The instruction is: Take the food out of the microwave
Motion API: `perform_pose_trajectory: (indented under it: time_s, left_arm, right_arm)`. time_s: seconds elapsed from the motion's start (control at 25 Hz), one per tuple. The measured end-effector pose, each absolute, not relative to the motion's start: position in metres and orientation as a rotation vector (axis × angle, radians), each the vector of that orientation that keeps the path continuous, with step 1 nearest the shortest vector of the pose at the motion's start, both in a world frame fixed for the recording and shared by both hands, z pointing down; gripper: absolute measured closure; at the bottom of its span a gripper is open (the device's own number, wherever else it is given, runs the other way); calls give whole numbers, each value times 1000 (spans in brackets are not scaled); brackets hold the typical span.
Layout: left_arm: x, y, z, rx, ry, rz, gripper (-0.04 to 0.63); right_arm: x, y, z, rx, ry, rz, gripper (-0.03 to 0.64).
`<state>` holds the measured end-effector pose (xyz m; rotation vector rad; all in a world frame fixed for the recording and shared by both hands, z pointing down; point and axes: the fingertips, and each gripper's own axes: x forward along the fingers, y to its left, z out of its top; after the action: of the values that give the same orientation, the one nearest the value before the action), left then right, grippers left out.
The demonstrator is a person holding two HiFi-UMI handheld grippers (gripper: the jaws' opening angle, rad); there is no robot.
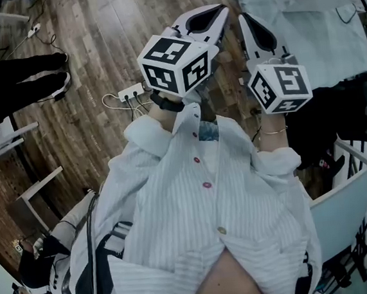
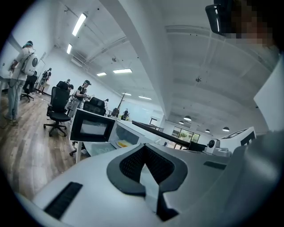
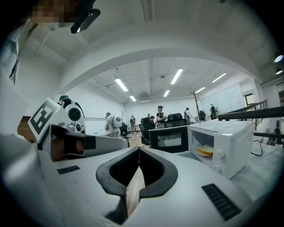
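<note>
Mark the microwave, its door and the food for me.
microwave [image 3: 230,133]: right gripper view, white top panel.
microwave door [image 3: 169,140]: right gripper view, dark window, swung open.
food [image 3: 205,150]: right gripper view, yellowish middle, inside the microwave.

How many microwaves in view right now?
1. The white microwave stands on the table ahead, door open, food inside; both gripper views show this same unit. None other visible; the far room could hide more.
</note>
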<state>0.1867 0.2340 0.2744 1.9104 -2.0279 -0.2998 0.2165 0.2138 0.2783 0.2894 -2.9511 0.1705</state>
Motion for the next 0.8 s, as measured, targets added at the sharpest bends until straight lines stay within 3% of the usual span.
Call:
perform_pose_trajectory:
  time_s: [0.32, 0.8]
  left_arm:
    - [99, 220, 285, 1961, -1991, -251, 588]
    - [29, 158, 302, 1973, -1951, -258, 588]
  right_arm:
    - [133, 191, 288, 395, -2953, 202, 586]
    - [73, 120, 312, 479, -2910, 264, 586]
